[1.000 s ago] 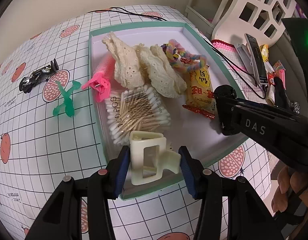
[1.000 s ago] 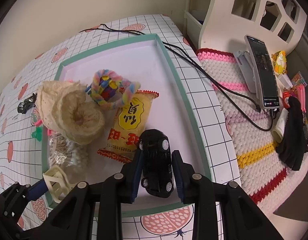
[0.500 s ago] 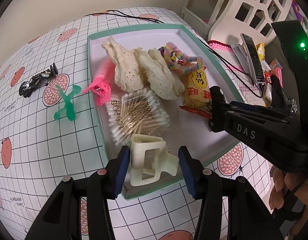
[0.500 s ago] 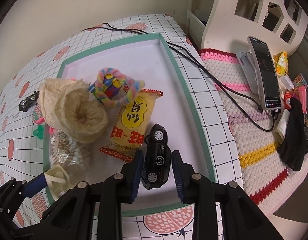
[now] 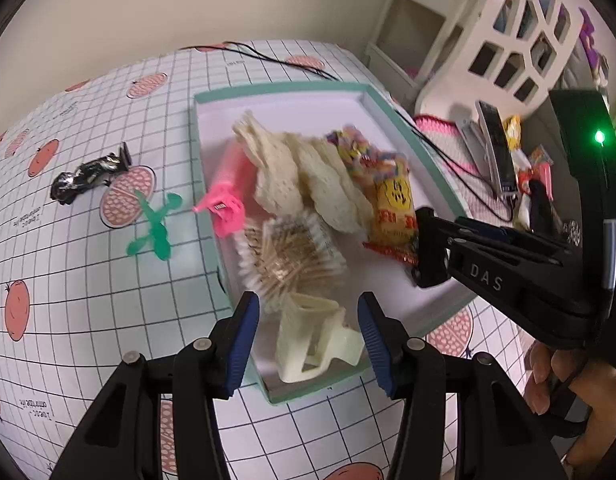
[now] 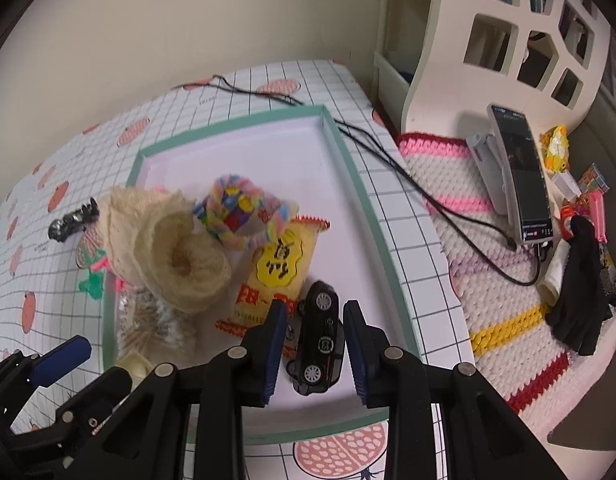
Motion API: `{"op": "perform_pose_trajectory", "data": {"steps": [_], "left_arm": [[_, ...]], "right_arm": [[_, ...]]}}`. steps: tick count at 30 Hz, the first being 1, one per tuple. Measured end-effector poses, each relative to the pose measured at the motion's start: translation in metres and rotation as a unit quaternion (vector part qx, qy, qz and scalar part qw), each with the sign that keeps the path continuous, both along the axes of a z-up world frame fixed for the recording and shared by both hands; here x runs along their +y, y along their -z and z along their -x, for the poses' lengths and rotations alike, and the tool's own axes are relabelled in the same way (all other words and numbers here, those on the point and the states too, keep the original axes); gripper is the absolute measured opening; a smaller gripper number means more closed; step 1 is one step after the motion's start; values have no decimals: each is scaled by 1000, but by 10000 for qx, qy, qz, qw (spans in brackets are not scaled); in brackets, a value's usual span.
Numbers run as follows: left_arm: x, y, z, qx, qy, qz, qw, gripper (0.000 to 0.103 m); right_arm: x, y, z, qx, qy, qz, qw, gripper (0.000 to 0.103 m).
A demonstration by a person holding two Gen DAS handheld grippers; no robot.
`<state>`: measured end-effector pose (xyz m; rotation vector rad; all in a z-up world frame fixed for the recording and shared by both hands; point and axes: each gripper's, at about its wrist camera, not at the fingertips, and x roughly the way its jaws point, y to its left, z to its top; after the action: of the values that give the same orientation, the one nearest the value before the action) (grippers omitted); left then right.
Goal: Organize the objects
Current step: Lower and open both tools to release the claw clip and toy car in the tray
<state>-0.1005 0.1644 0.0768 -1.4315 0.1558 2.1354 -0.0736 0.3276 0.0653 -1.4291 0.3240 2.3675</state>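
Since a second ago both items have come free of their pads: the black toy car has slid down out of the right gripper to lie on its side on the floor of the teal-rimmed tray, and the cream hair claw clip has dropped from the left gripper into the tray's near corner, where it now leans tilted. The car's long axis runs away from the camera, roughly along the line of the right fingers, its nose just beside the yellow snack packet. Both right pads stand apart from its flanks, so the jaws are parted and grip nothing. The clip sits between the left fingers too, but with a clear gap on each side; those jaws are likewise open and empty.

Left on the checked tablecloth, outside the tray, are a green hair clip and a black toy motorbike. Both lie well off to the far left of the left gripper, and the tray stands between them and the right one. So the left hand looks the nearer for either pick, the green clip first.
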Motion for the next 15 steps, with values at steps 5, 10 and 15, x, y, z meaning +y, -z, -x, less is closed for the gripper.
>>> {"op": "perform_pose_trajectory", "data": {"steps": [5, 10, 15], "left_arm": [[-12, -4, 6, 106, -273, -38, 9996, 52], [-28, -5, 14, 181, -577, 21, 9982, 52], [-45, -2, 22, 71, -953, 43, 9954, 53]], "right_arm": [[-5, -7, 2, 184, -118, -48, 9997, 33], [-14, -7, 5, 172, -291, -101, 9994, 33], [-21, -6, 8, 166, -433, -103, 9989, 33]]}}
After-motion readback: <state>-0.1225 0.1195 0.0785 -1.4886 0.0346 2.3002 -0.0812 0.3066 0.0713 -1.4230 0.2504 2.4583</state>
